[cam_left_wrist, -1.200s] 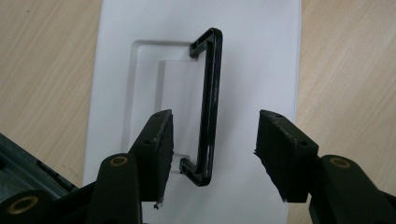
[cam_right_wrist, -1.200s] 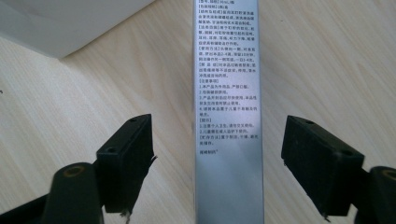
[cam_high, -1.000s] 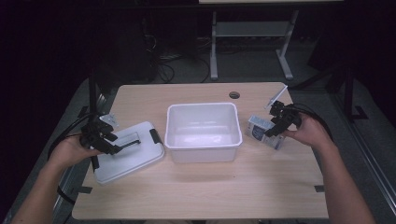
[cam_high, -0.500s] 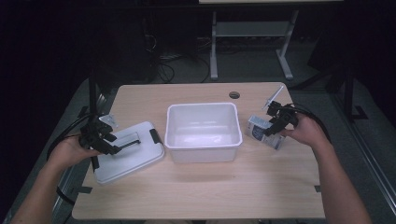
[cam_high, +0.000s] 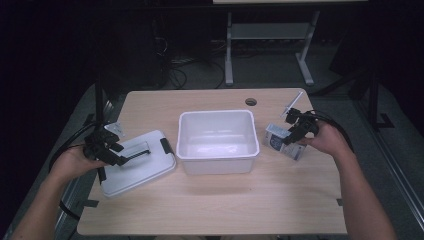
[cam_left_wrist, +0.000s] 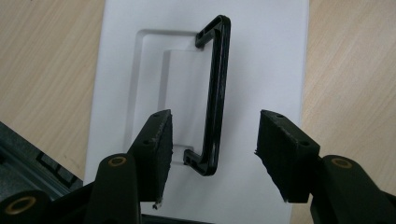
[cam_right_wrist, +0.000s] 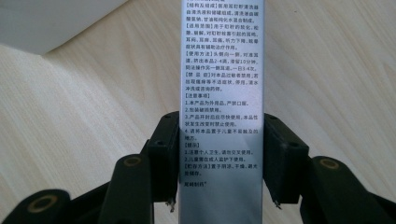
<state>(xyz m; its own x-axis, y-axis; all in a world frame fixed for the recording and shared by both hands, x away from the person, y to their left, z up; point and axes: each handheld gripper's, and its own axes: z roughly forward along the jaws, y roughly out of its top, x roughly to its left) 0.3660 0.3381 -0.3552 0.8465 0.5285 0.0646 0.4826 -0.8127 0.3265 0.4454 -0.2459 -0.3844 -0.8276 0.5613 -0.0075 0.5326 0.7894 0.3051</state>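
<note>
The left claw (cam_left_wrist: 212, 149) is hovering released over the lid (cam_high: 137, 162) near the tabletop's left edge, straddling its black handle (cam_left_wrist: 215, 93). The right claw (cam_right_wrist: 222, 154) has just been closing and is now grasping the carton (cam_high: 282, 141) (printed with small text) by the right edge. The bin (cam_high: 217, 141) mid-tabletop is sitting empty, so loading and lidding are, I judge, remaining.

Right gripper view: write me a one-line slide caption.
Right gripper, its jaws just closed, clamps a small printed box lying on the wooden table.
</note>
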